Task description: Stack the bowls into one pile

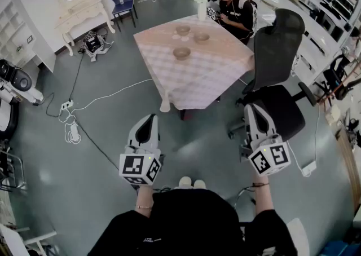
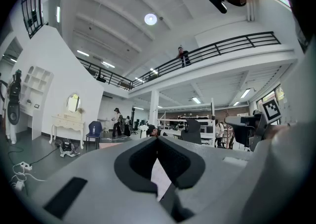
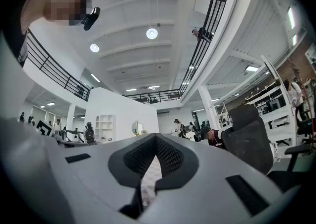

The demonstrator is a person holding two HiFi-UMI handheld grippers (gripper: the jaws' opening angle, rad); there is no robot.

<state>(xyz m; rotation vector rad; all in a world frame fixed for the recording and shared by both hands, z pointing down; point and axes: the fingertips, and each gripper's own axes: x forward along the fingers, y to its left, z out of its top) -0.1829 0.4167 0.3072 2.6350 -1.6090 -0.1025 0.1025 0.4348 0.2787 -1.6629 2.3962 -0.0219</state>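
Note:
Three brownish bowls stand apart on a table (image 1: 169, 74) with a pale checked cloth, far ahead of me: one at the back (image 1: 183, 30), one to its right (image 1: 201, 37), one nearer the front (image 1: 181, 53). My left gripper (image 1: 149, 118) is held over the floor well short of the table, its jaws shut with nothing between them (image 2: 157, 138). My right gripper (image 1: 250, 108) is level with it on the right, beside the office chair, also shut and empty (image 3: 156, 136). Both point toward the table.
A black office chair (image 1: 276, 80) stands at the table's right corner, close to my right gripper. A seated person (image 1: 234, 9) and a white vase (image 1: 201, 9) are at the table's far side. Cables and a power strip (image 1: 72, 131) lie on the floor at left.

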